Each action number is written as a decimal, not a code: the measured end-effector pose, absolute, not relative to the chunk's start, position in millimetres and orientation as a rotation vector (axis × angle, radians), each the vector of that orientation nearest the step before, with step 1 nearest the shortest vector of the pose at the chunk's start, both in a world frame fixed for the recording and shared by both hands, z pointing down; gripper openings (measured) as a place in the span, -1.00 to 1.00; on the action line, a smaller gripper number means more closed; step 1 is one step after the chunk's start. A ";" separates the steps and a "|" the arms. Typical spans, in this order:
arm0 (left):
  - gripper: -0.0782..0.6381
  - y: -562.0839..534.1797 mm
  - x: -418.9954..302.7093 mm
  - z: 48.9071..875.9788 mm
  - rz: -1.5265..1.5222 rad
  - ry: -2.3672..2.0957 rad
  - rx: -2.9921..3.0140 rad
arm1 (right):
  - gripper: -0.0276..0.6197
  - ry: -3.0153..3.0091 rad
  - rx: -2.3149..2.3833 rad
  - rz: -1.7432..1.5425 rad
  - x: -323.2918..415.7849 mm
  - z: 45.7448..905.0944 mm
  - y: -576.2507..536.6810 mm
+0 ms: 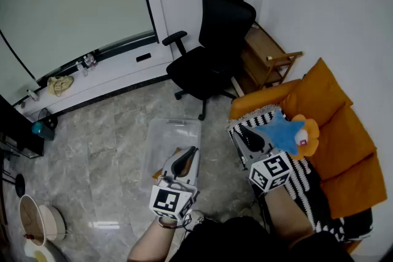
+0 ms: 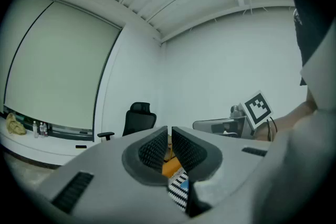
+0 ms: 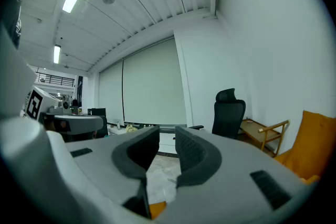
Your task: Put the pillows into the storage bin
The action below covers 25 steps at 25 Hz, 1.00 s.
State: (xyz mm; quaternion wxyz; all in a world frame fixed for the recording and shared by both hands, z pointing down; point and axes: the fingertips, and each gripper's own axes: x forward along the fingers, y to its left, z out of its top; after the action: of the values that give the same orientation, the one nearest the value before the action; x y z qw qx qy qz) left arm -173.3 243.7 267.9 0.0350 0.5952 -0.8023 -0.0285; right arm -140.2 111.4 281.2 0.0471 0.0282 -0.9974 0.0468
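Observation:
A clear storage bin (image 1: 167,135) stands on the floor in front of the orange sofa (image 1: 344,150). Something orange (image 1: 164,169) lies in it, mostly hidden under my left gripper (image 1: 189,154), which hangs over the bin with its jaws shut and empty. In the left gripper view that gripper (image 2: 169,136) points toward the sofa. A blue and orange plush pillow (image 1: 287,132) lies on a black-and-white striped cover (image 1: 301,178) at the sofa's front. My right gripper (image 1: 241,131) sits just left of the plush, not touching it. Its jaws (image 3: 167,136) stand a little apart, nothing between them.
A black office chair (image 1: 215,46) stands behind the bin, with a wooden side table (image 1: 265,57) to its right against the wall. Large orange back cushions (image 1: 316,95) fill the sofa. A window ledge (image 1: 98,61) with small items runs along the far left.

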 end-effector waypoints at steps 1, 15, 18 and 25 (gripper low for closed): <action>-0.75 235.0 -166.6 267.5 -0.089 -2.455 1.842 | -0.60 -3.043 0.107 0.147 -131.0 281.5 103.3; -0.45 80.0 -15.9 280.4 -0.059 -2.238 2.051 | -0.32 -2.988 0.417 0.223 50.8 303.8 -48.5; -0.41 49.8 14.7 280.7 -0.040 -2.189 2.095 | -0.27 -2.975 0.470 0.252 83.5 308.8 -75.7; -0.26 -4.0 66.4 278.5 0.000 -2.039 2.216 | -0.13 -2.944 0.620 0.298 141.1 314.5 -123.1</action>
State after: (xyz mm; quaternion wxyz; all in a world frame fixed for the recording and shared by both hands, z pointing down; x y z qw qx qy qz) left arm 66.4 -4.0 278.5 0.0652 0.7343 -0.6757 0.0001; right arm 141.1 -123.1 314.5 0.0591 0.2048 -0.9720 0.0984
